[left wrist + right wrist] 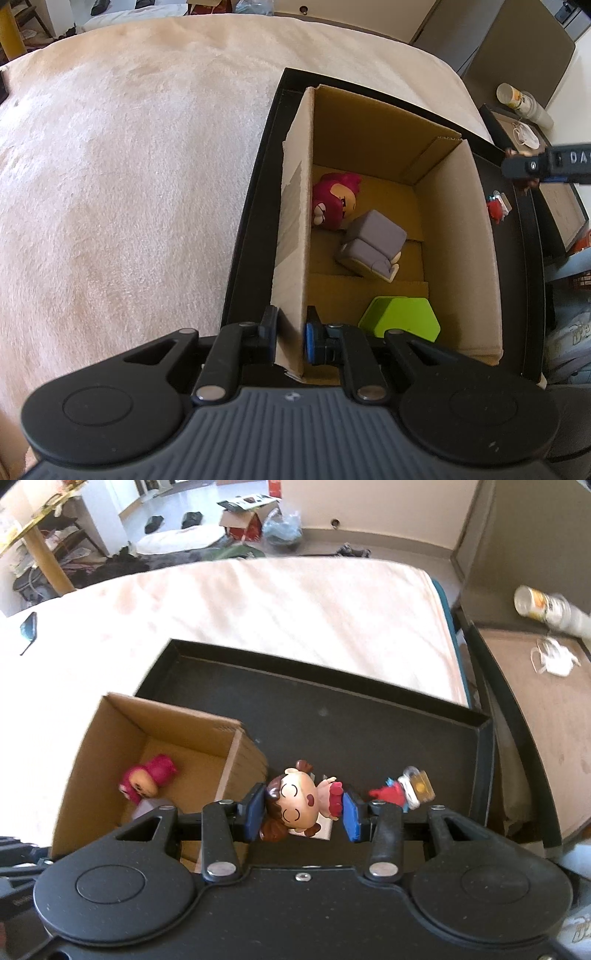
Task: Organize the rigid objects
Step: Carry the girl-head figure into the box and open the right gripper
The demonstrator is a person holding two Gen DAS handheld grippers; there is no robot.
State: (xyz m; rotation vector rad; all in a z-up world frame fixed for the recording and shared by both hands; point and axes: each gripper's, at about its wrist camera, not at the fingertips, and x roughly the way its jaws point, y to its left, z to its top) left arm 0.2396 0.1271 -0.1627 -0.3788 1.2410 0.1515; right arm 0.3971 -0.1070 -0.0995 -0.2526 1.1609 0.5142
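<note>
Over the black tray (332, 709), the right gripper (303, 812) straddles the girl figurine (295, 805): blue pads on both sides of it, left pad at or nearly at the head, right pad just beside the red skirt with a visible gap. Jaws read as not yet clamped, so no firm grip.

Left gripper (290, 332) is pinched on the near wall of the cardboard box (369, 129), one finger outside and one inside, bracing it.

Step in hand, my read: grab the figurine and move it into the box.
- Close across the head rather than the skirt. The head is the widest and most rigid part; thin limbs could slip or twist.
- Lift clear of the box wall before going left; the box corner sits just beside the figurine.
- Keep the left grip on so the box doesn't slide on the tray.
- Drop into bare floor space; the box already holds a pink plush-like figure (334, 201), a grey block toy (373, 245) and a green hexagonal piece (404, 317).

Figurine: lying tilted on the tray, big glossy head, brown pigtails, closed eyes, red mouth, white base. Hard plastic by the look, slick.

A red-and-white toy (402, 790) lies just to its right on the tray, probably next.
</note>
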